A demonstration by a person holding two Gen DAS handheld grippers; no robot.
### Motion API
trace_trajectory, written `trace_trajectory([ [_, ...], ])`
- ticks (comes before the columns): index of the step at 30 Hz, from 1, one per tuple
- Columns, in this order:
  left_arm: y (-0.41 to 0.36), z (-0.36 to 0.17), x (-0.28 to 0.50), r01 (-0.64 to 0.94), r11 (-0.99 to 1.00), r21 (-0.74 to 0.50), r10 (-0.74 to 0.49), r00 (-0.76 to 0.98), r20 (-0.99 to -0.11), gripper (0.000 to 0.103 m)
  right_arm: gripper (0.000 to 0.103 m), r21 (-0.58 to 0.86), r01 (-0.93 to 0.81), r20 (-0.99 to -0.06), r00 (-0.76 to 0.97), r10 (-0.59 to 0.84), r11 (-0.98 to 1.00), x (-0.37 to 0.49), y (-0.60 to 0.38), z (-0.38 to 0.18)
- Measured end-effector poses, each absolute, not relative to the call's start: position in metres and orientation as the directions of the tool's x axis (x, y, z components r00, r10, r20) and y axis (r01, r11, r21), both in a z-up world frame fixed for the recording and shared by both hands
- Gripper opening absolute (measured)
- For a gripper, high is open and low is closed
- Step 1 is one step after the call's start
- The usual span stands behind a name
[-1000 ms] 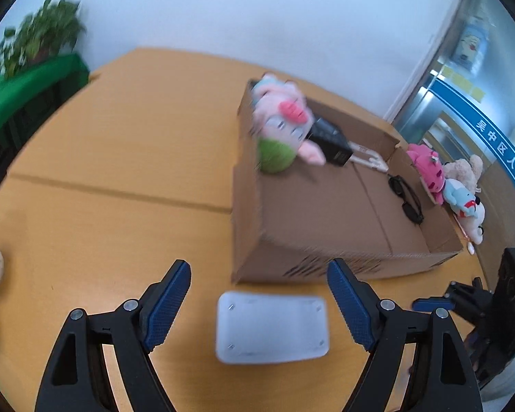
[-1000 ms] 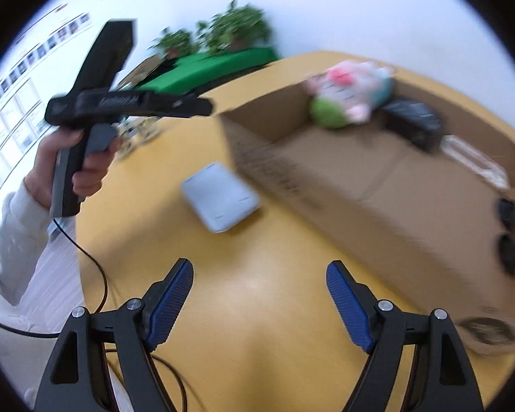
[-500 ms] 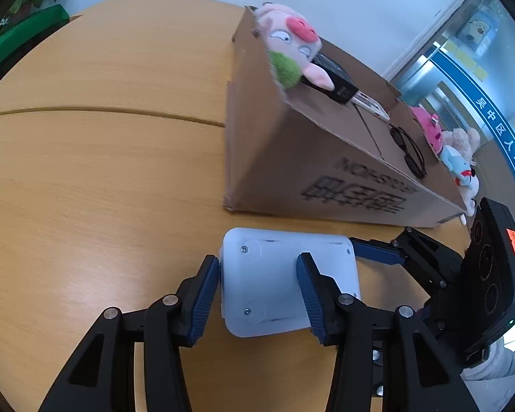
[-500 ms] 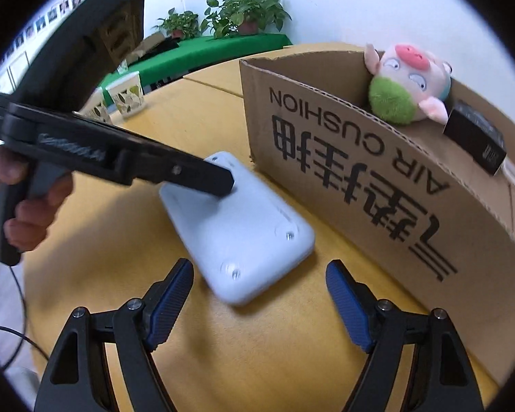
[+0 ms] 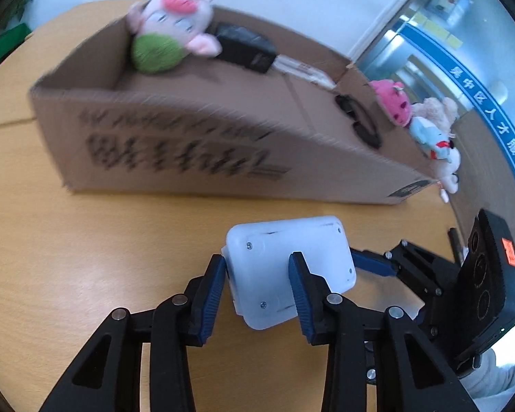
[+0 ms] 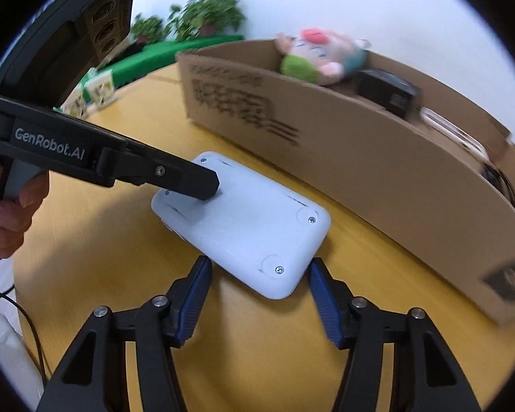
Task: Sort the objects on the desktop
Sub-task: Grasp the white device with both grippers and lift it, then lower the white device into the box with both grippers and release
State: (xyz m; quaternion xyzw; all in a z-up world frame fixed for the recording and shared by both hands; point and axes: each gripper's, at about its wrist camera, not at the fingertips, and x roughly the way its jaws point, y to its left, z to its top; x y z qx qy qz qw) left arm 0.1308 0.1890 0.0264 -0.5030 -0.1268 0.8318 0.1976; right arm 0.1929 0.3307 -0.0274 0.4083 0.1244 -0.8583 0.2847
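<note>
Wooden surface [image 5: 86, 292], yellow-tan. Cardboard box [image 5: 195, 151] on it, upper centre of frame. Paper cups [image 6: 92, 91] upper left, right-wrist view.

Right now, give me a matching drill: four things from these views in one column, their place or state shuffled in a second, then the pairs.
Things:
1. white device
2. pink pig plush
3. sunglasses
4. right gripper

Place or state:
A. in a far corner of the cardboard box
B. jaws open, either side of one end of the device
C. clamped in the left gripper, above the table
D. on the box floor, opposite end from the plush

Pairs: 1-C, 2-A, 3-D, 4-B
</note>
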Motion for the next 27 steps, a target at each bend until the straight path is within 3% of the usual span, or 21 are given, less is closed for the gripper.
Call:
trace_trajectory([
  [9, 0.208, 0.113, 0.130, -0.298, -0.878, -0.375, 0.479, -0.564, -0.672, 0.035, 0.055, -0.044, 0.516, -0.640, -0.672, -0.373, -0.856, 0.197, 0.355, 0.037],
  [17, 0.212, 0.196, 0.075, -0.359, -0.885, -0.295, 0.465, -0.674, -0.574, 0.035, 0.055, -0.178, 0.482, -0.518, -0.787, -0.335, -0.858, 0.165, 0.359, 0.113],
  [21, 0.211, 0.210, 0.031, -0.356, -0.888, -0.291, 0.460, -0.676, -0.575, 0.035, 0.055, -0.183, 0.476, -0.508, -0.795, -0.332, -0.860, 0.120, 0.360, 0.135],
  [27, 0.207, 0.184, -0.042, -0.308, -0.893, -0.327, 0.449, -0.617, -0.646, 0.035, 0.055, -0.128, 0.501, -0.591, -0.731, -0.340, -0.856, 0.045, 0.364, 0.124],
])
